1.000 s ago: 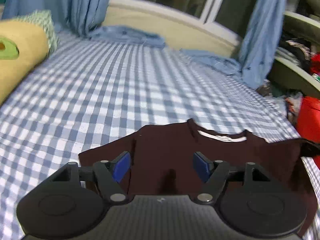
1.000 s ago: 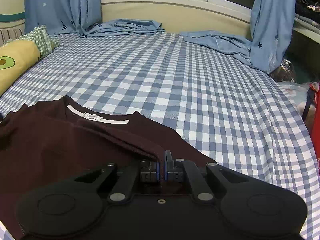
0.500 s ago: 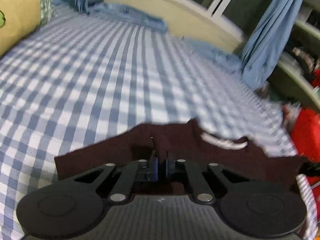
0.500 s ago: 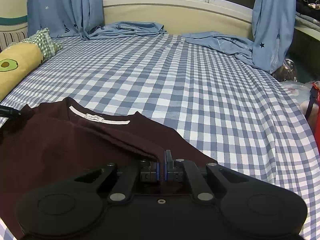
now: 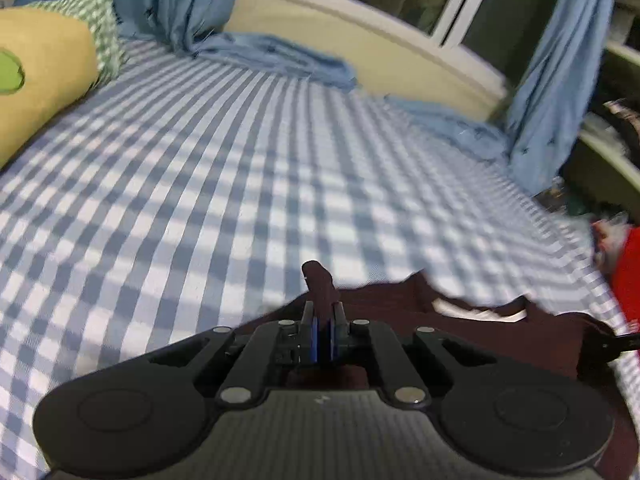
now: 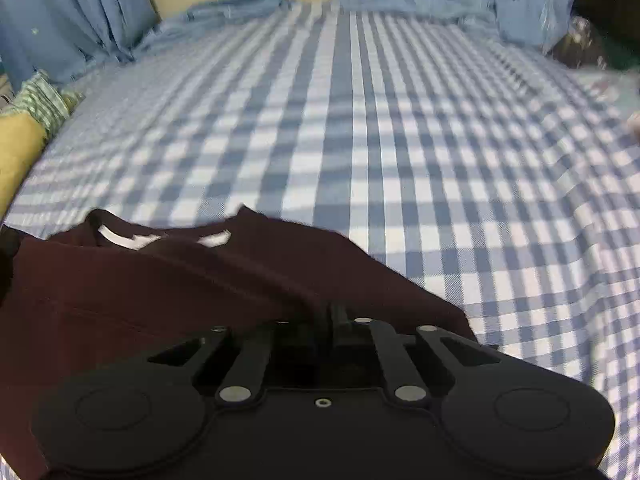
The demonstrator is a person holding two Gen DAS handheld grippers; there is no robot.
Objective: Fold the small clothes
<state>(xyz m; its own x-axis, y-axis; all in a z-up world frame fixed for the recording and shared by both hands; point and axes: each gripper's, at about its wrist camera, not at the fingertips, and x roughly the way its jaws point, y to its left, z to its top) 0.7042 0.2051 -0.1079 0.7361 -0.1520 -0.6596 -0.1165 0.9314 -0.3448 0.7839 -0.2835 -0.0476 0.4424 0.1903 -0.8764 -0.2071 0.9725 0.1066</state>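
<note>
A dark maroon shirt [image 6: 168, 280], its white neck tape [image 6: 136, 240] facing up, lies at the near edge of a blue-and-white checked bedsheet [image 6: 400, 152]. The left gripper [image 5: 323, 322] is clenched on a small peak of the shirt's fabric, which sticks up between its blue pads [image 5: 314, 336]. The right gripper [image 6: 328, 316] is likewise closed on a raised ridge of the shirt; motion blur makes the exact grip point uncertain. To the left of the shirt lies a yellow pillow [image 5: 36, 76] with a green checked end. Blue curtains [image 5: 560, 80] hang at the far side, their hems pooled on the sheet below a cream window ledge [image 5: 360, 44].
</note>
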